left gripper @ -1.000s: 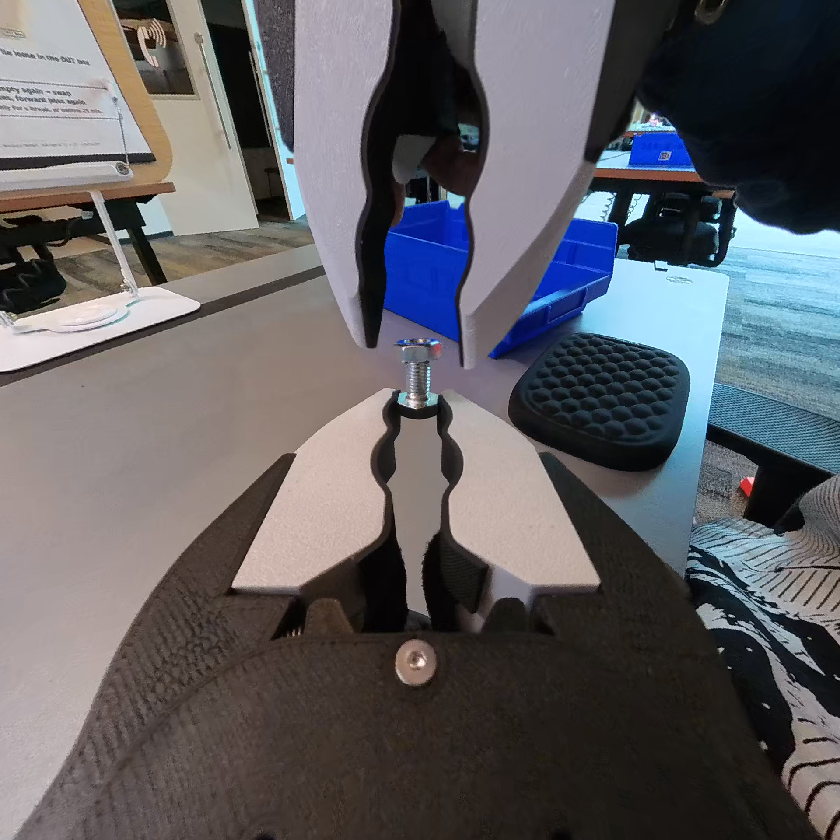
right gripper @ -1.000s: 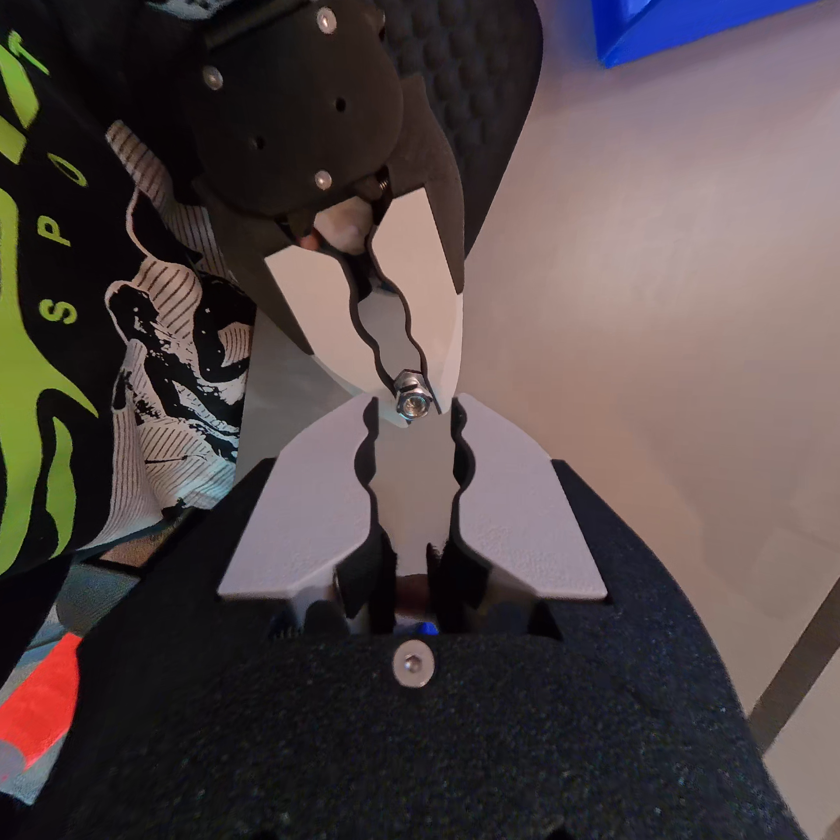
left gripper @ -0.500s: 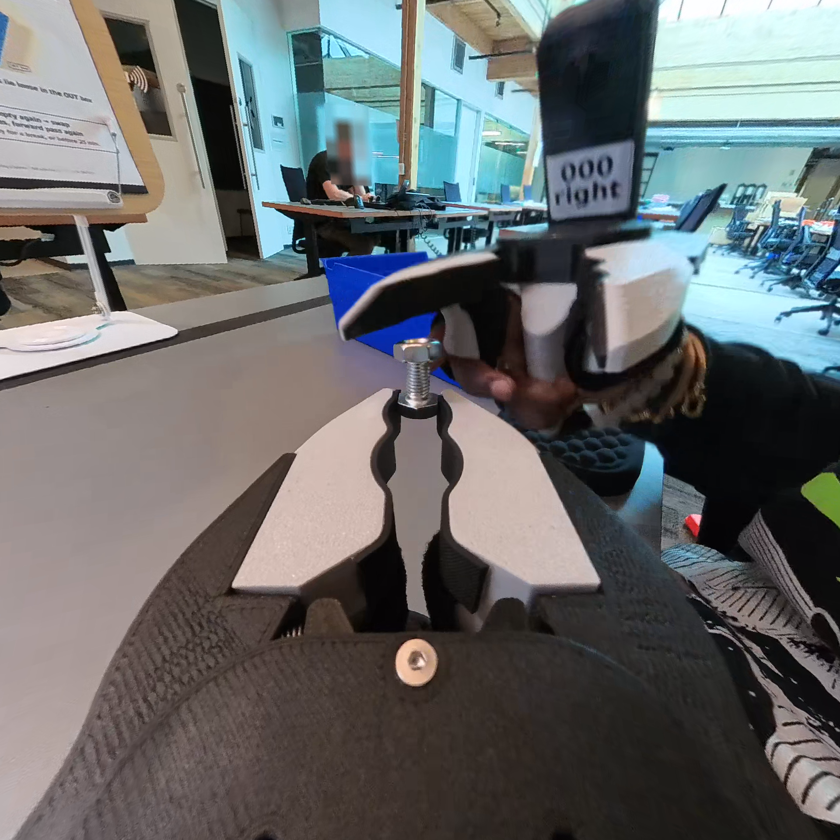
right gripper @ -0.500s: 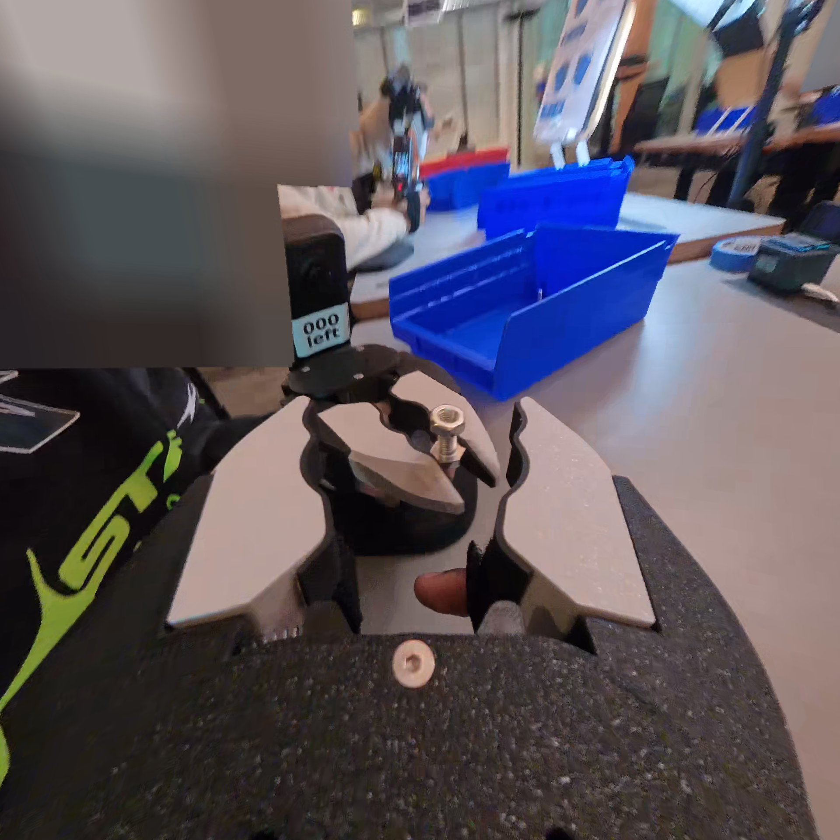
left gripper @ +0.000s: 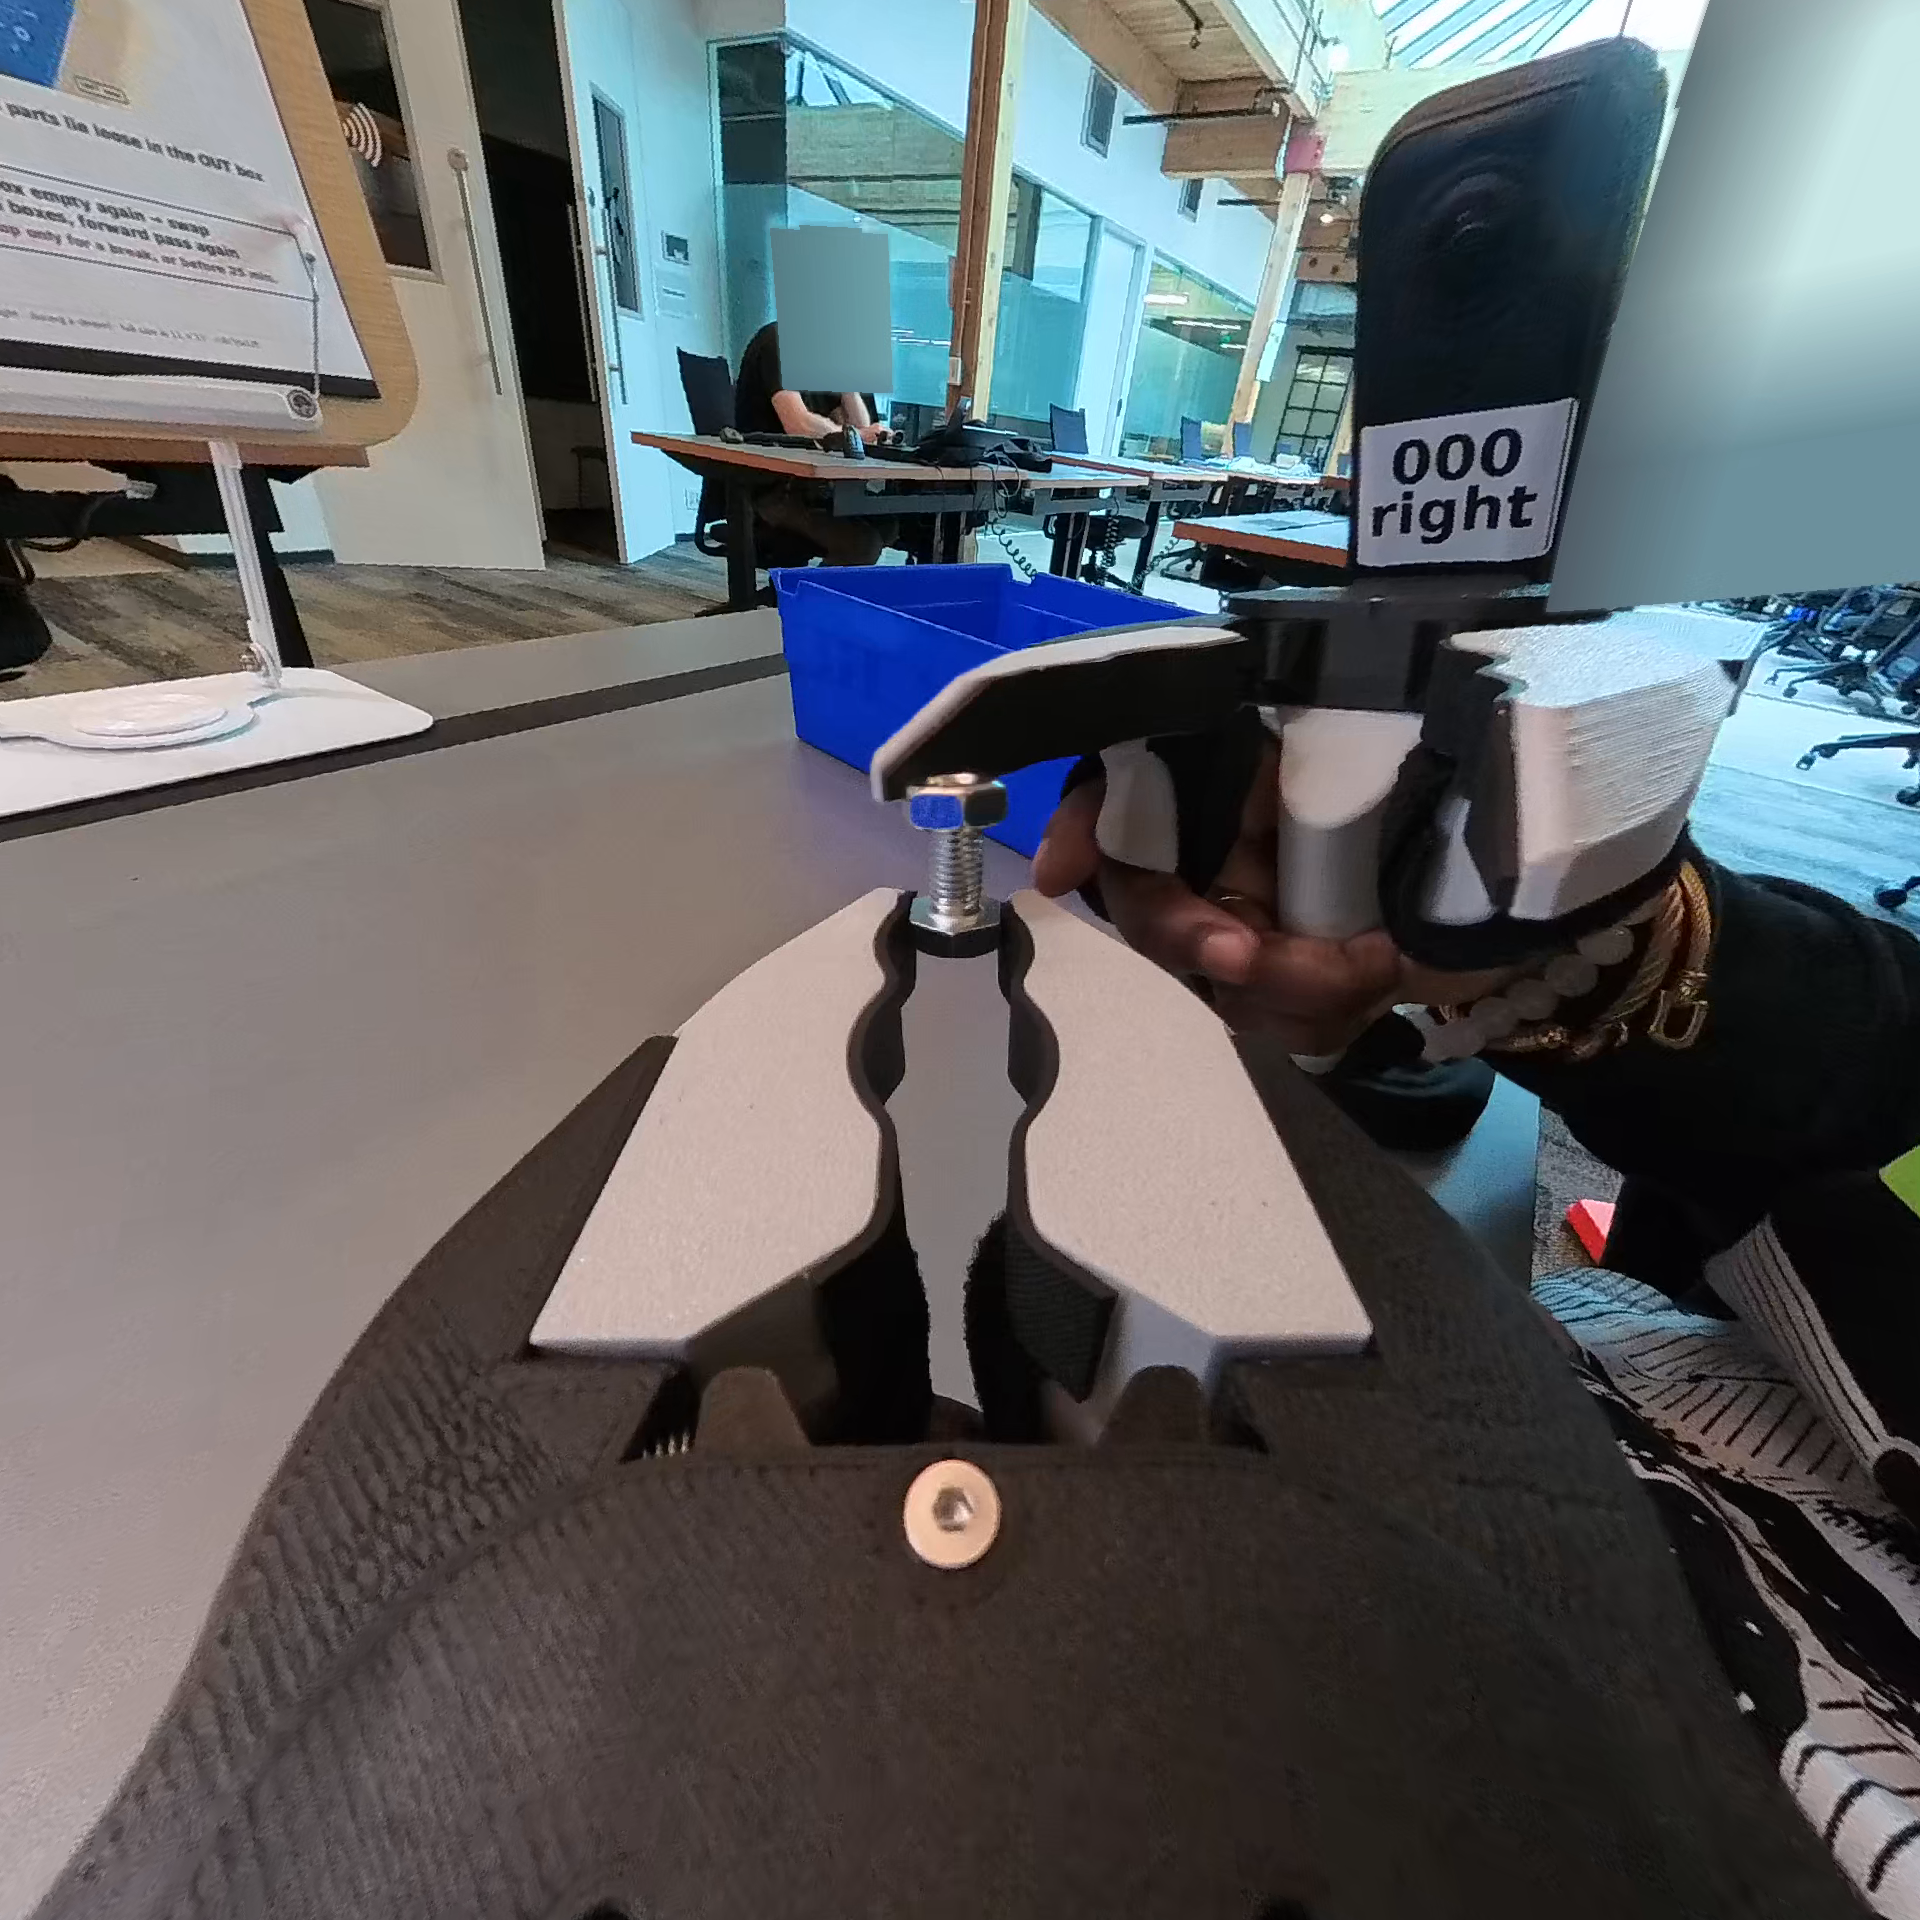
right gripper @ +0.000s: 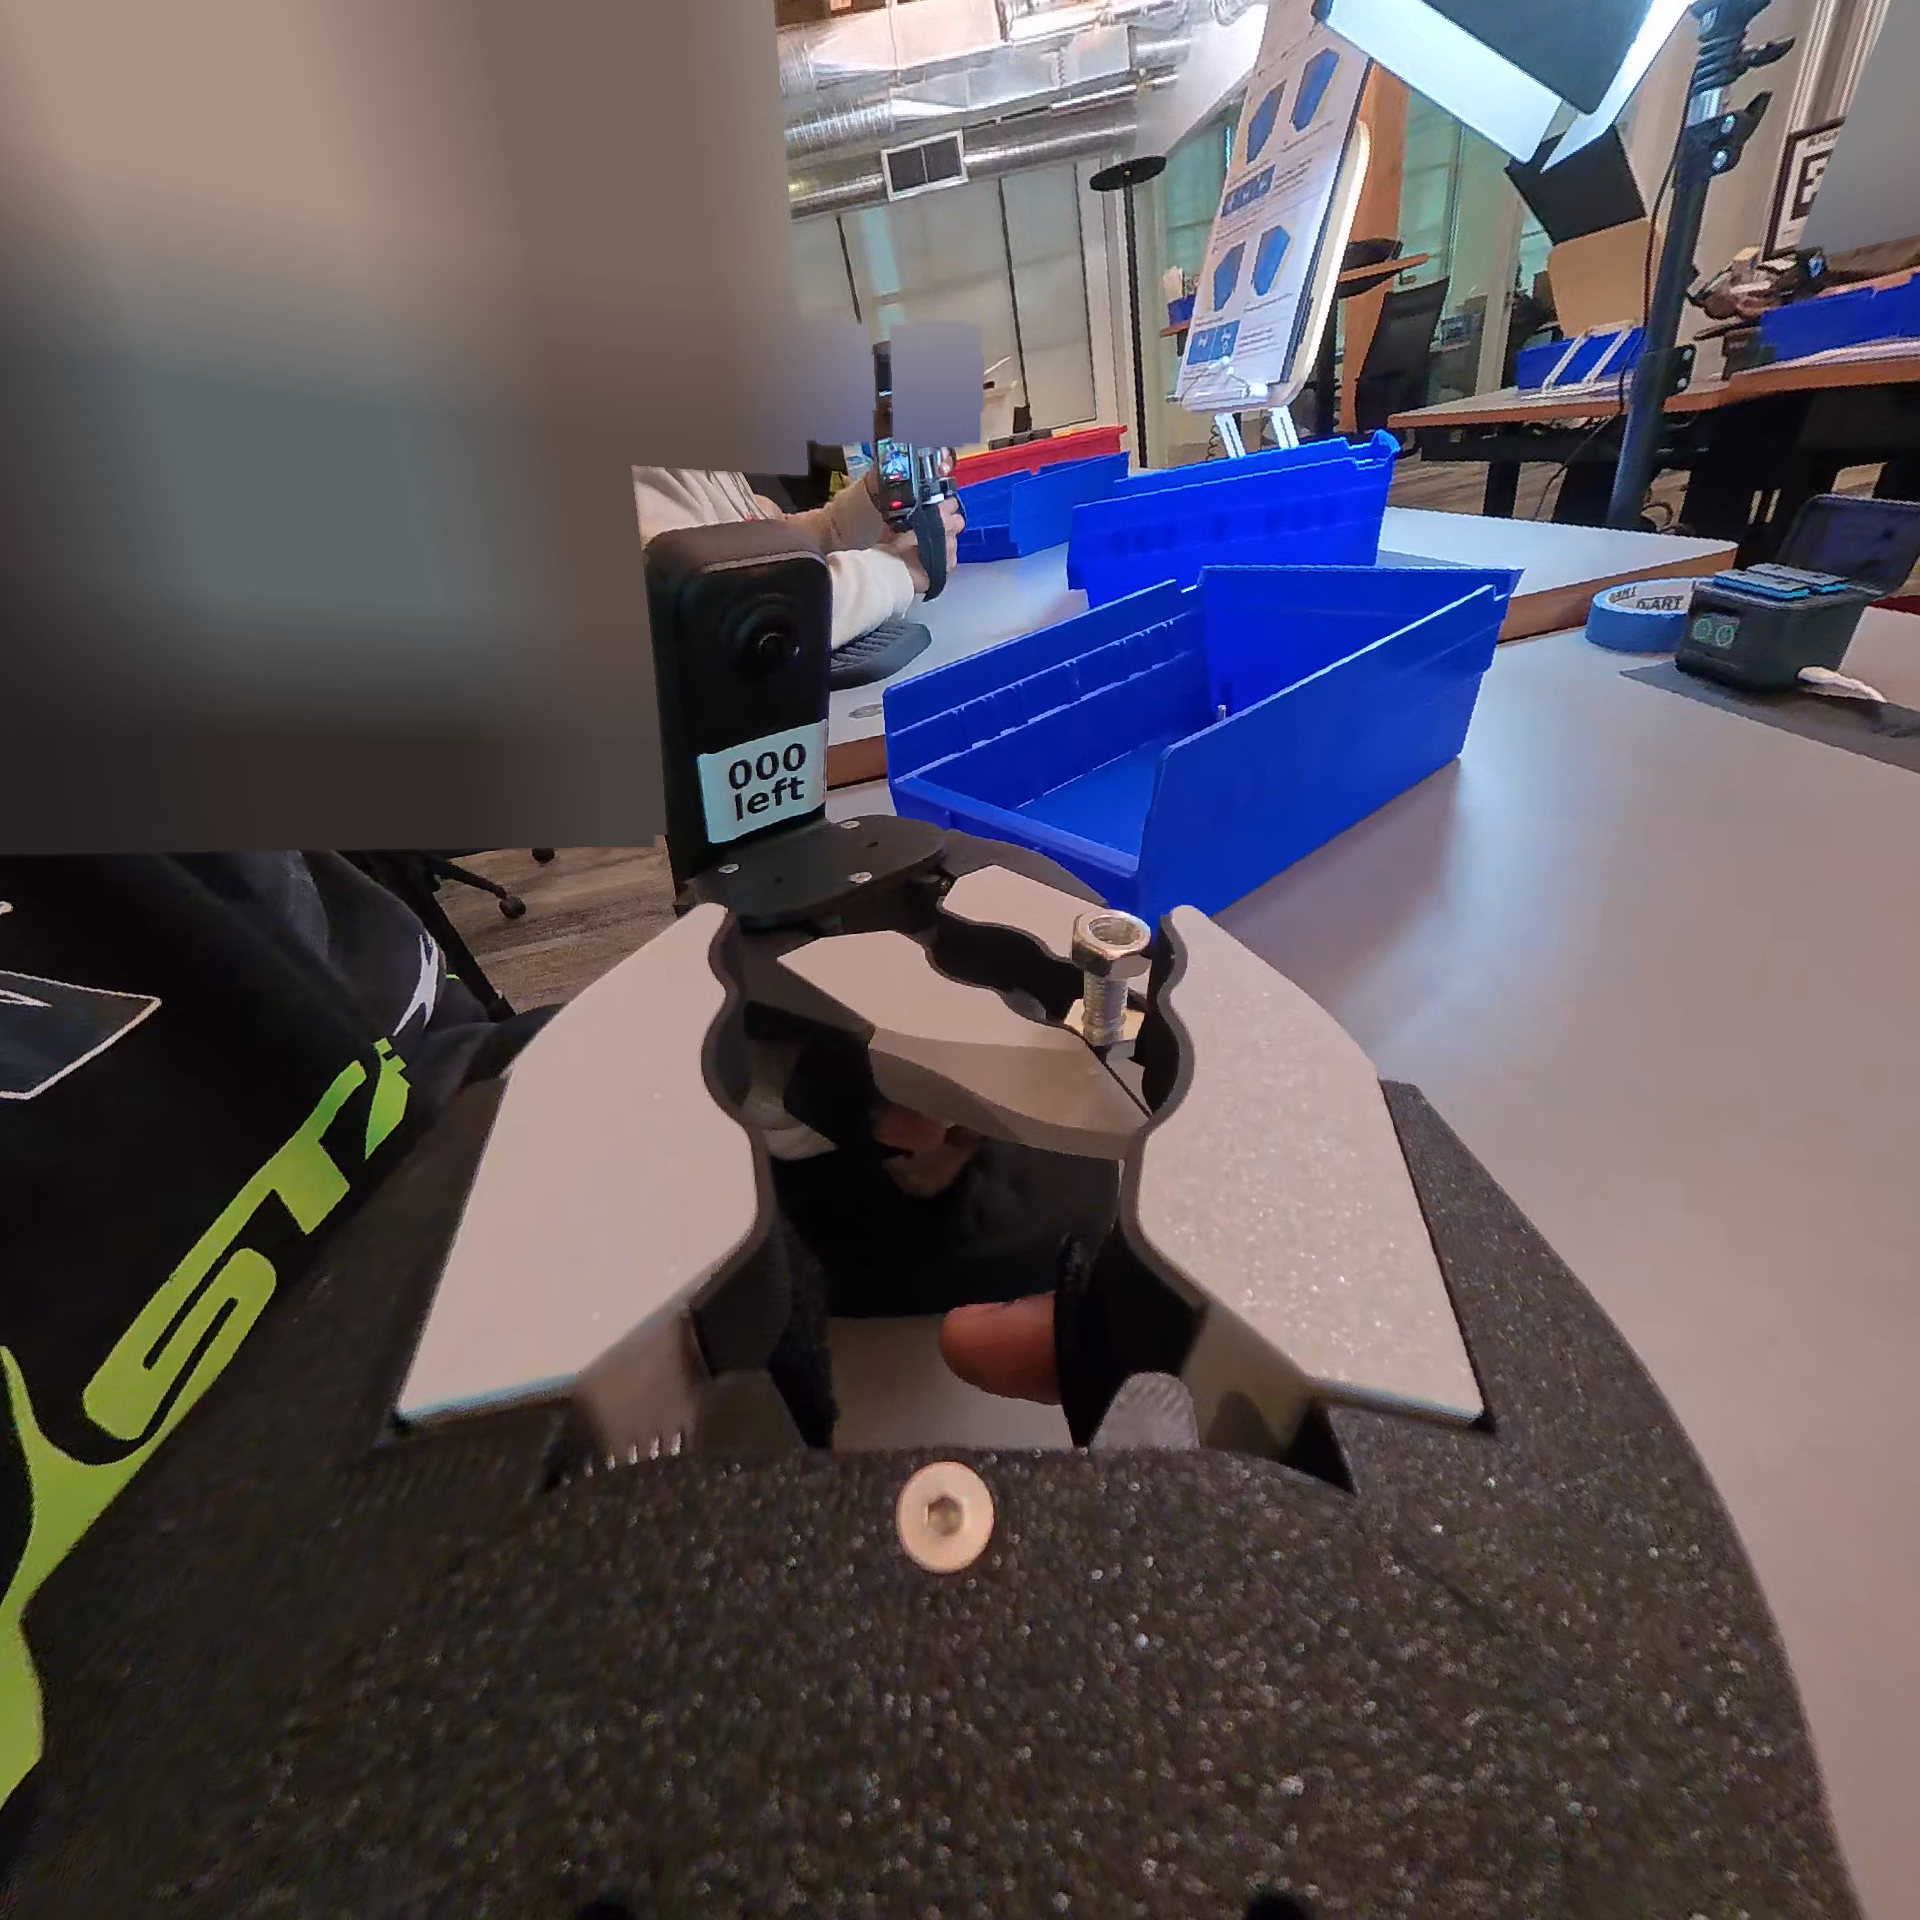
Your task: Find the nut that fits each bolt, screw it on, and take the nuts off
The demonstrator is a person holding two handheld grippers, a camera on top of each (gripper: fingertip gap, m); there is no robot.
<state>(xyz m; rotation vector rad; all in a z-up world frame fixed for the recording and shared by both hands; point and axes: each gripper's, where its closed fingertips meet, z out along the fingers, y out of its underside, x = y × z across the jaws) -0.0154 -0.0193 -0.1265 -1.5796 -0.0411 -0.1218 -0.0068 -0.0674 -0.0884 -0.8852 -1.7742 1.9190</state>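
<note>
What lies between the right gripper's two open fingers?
The bolt, standing upright in a nut clamped by the left gripper, sits between the right gripper's fingers, untouched; the right wrist view shows it.

Each gripper, left (left gripper: 954, 940) and right (right gripper: 940, 971), is showing a rough black printed body, pale grey fingers (left gripper: 748, 1122) with wavy black-lined inner edges, and a silver hex-socket screw (left gripper: 951, 1513) at six o'clock. A black camera (left gripper: 1496, 260) wearing a white label is rising at one o'clock. The person is wearing a black sleeve (left gripper: 1787, 1018), bead and gold bracelets (left gripper: 1621, 977), and a top (right gripper: 208, 1195) printed neon green.
</note>
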